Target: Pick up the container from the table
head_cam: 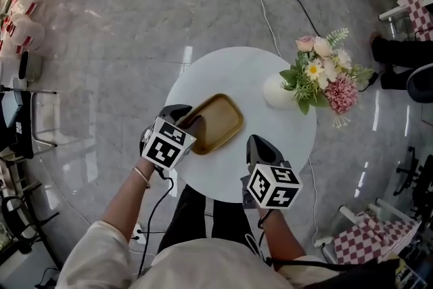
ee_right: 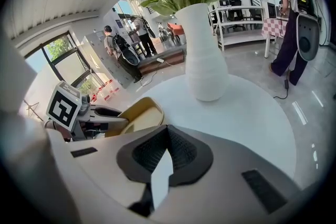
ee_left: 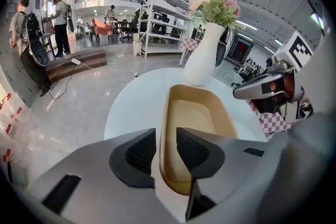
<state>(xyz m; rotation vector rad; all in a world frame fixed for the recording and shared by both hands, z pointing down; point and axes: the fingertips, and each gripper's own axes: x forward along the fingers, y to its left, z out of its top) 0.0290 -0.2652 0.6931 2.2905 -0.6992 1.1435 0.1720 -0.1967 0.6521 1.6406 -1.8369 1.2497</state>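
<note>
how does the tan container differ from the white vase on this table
The container is tan, the vase white. The container is low and shallow and lies flat; the vase stands tall and upright. The container is empty, while the vase holds flowers. The left tool has the container's near rim between its open jaws; nothing touches the vase. Both sit on the round white table.

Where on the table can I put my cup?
Bare tabletop lies between the container, the vase and the right gripper, and along the far edge behind the container. It's crowded at the container's near end, by the left gripper.
</note>
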